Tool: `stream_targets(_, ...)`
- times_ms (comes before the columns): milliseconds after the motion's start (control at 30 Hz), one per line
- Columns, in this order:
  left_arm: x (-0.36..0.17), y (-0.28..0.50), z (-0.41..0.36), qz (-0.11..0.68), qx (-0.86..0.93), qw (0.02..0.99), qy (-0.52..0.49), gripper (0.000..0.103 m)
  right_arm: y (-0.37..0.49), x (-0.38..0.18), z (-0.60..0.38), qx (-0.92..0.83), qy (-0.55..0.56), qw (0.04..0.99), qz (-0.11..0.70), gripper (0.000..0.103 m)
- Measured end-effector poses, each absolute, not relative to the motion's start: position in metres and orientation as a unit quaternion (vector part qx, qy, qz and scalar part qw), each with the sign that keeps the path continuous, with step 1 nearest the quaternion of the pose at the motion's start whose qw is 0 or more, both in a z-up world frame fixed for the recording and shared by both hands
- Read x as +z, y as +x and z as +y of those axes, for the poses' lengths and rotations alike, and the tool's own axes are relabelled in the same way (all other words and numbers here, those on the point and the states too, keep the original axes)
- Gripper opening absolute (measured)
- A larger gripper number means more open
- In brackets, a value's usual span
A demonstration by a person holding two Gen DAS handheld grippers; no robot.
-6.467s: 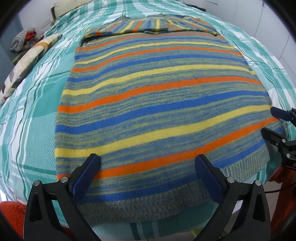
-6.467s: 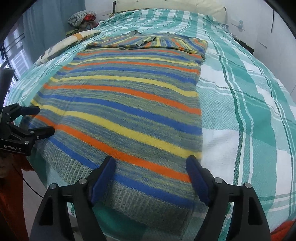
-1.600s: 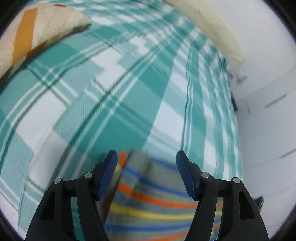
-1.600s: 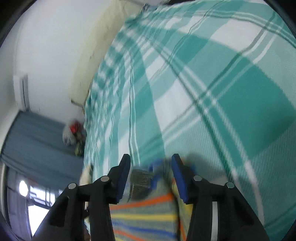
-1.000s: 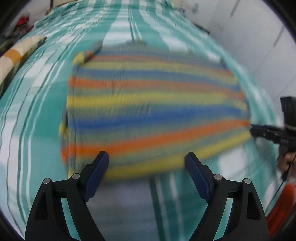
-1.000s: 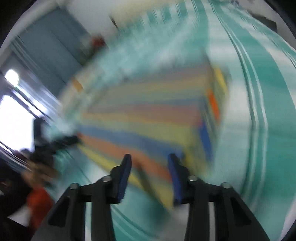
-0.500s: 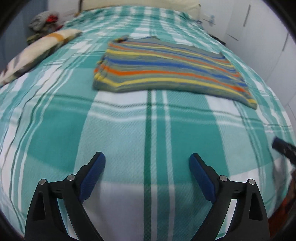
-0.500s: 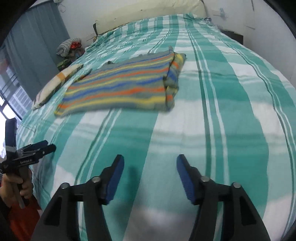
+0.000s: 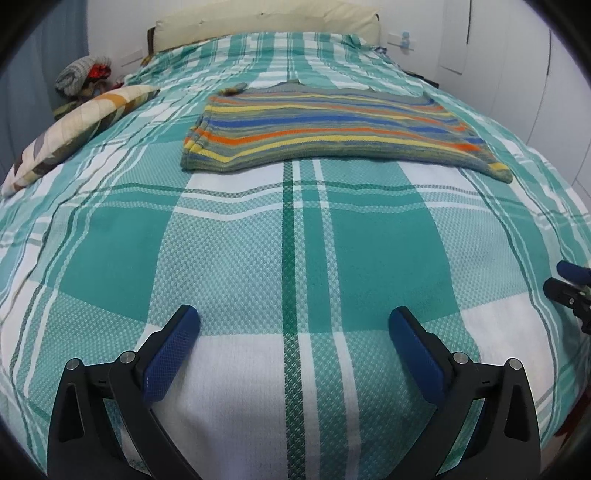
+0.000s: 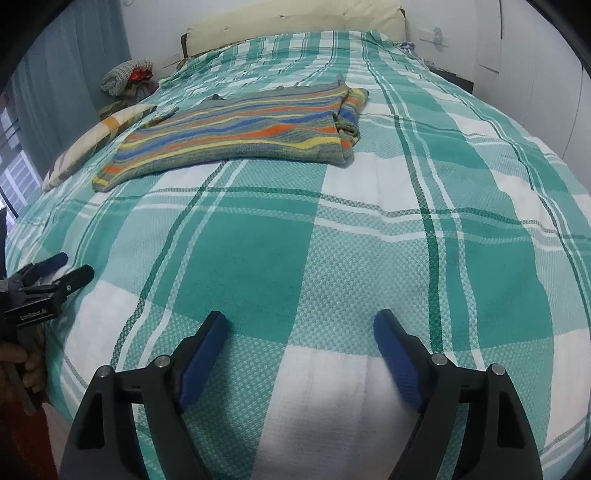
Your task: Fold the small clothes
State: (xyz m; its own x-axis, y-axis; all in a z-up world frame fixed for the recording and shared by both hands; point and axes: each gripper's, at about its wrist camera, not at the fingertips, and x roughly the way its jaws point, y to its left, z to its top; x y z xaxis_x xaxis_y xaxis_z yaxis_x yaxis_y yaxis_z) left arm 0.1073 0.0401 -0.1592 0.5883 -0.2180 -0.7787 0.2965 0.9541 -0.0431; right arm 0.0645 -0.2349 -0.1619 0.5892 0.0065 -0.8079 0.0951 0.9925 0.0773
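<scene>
A striped knit sweater (image 9: 332,133) in blue, orange, yellow and grey lies folded in half across the far middle of the bed; in the right wrist view the sweater (image 10: 236,136) shows its doubled edge at the right. Well short of it, my left gripper (image 9: 293,325) hovers over the bedspread near the foot of the bed, jaws opening wide with nothing between them. My right gripper (image 10: 299,328) is beside it, jaws also opening and empty. Each gripper shows at the edge of the other's view: the right gripper (image 9: 569,284), the left gripper (image 10: 59,273).
The teal and white plaid bedspread (image 9: 295,240) covers the whole bed. A patterned pillow (image 9: 74,133) lies along the left side, a heap of clothes (image 9: 83,77) behind it, and a cream headboard (image 9: 266,18) at the far end. White wardrobe doors (image 9: 517,74) stand on the right.
Both grippers let go of the sweater's hem after carrying it over to the far end, then drew back toward the foot of the bed. Their jaws have widened.
</scene>
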Motion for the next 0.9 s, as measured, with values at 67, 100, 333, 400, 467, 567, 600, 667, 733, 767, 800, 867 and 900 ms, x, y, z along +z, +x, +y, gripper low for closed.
stream_targets(67, -0.159, 0.106, 0.04, 0.43, -0.144, 0.89, 0.047, 0.102, 0.063, -0.163, -0.232, -0.027, 0.05, 0.891, 0.451, 0.084)
stream_targets(100, -0.159, 0.106, 0.04, 0.43, -0.143, 0.89, 0.048, 0.102, 0.063, -0.164, -0.232, -0.028, 0.049, 0.891, 0.45, 0.084)
stream_targets(333, -0.16, 0.105, 0.039, 0.435, -0.142, 0.888, 0.052, 0.102, 0.061, -0.168, -0.225, -0.035, 0.026, 0.896, 0.442, 0.086)
stream_targets(400, -0.16, 0.105, 0.039, 0.435, -0.141, 0.888, 0.053, 0.102, 0.06, -0.169, -0.224, -0.037, 0.019, 0.898, 0.438, 0.086)
stream_targets(467, -0.16, 0.104, 0.039, 0.434, -0.142, 0.888, 0.053, 0.102, 0.06, -0.169, -0.223, -0.039, 0.016, 0.899, 0.436, 0.086)
stream_targets(567, -0.161, 0.105, 0.039, 0.435, -0.142, 0.887, 0.056, 0.102, 0.059, -0.17, -0.221, -0.045, 0.012, 0.901, 0.432, 0.087)
stream_targets(600, -0.161, 0.105, 0.039, 0.435, -0.143, 0.887, 0.057, 0.102, 0.058, -0.171, -0.22, -0.05, 0.01, 0.901, 0.43, 0.087)
stream_targets(667, -0.161, 0.105, 0.039, 0.437, -0.144, 0.886, 0.058, 0.102, 0.057, -0.171, -0.217, -0.059, 0.004, 0.902, 0.427, 0.087)
stream_targets(733, -0.161, 0.106, 0.039, 0.438, -0.145, 0.885, 0.059, 0.102, 0.056, -0.172, -0.215, -0.065, 0.003, 0.902, 0.426, 0.087)
stream_targets(767, -0.161, 0.106, 0.039, 0.439, -0.145, 0.885, 0.06, 0.102, 0.056, -0.172, -0.215, -0.066, 0.002, 0.902, 0.428, 0.087)
stream_targets(800, -0.161, 0.106, 0.039, 0.44, -0.145, 0.884, 0.06, 0.102, 0.057, -0.171, -0.215, -0.067, 0.002, 0.901, 0.429, 0.087)
stream_targets(867, -0.161, 0.106, 0.038, 0.44, -0.144, 0.884, 0.061, 0.102, 0.057, -0.171, -0.216, -0.067, 0.003, 0.9, 0.431, 0.087)
stream_targets(900, -0.161, 0.106, 0.038, 0.44, -0.144, 0.884, 0.061, 0.102, 0.057, -0.171, -0.216, -0.068, 0.004, 0.899, 0.432, 0.087)
